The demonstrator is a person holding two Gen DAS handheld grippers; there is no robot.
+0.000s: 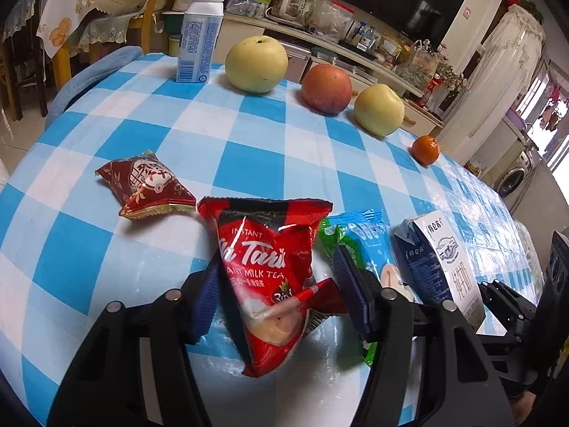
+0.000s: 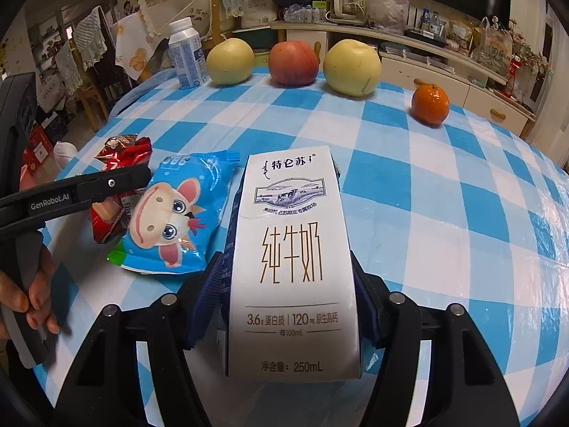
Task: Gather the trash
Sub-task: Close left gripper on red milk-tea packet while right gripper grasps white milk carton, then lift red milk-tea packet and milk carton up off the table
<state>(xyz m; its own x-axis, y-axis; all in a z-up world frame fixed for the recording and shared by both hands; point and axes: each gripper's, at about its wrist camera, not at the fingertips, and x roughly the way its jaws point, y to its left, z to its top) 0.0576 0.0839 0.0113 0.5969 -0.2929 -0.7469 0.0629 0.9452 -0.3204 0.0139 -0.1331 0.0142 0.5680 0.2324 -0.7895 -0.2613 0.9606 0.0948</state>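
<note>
The milk carton lies flat on the checked table, clamped at both sides by the pads of the right hand-held gripper. Just left of it lies a blue cow-print wrapper. Beyond that, the left hand-held gripper straddles a red milk tea sachet; whether its pads press I cannot tell. A smaller red packet lies near, with fruit and a bottle at the far edge.

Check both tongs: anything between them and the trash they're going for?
Nothing visible. The left tongs already straddle the red milk tea packet; the right tongs have their pads against the sides of the milk carton. The blue cow wrapper lies beside the carton, not in the way.
</note>
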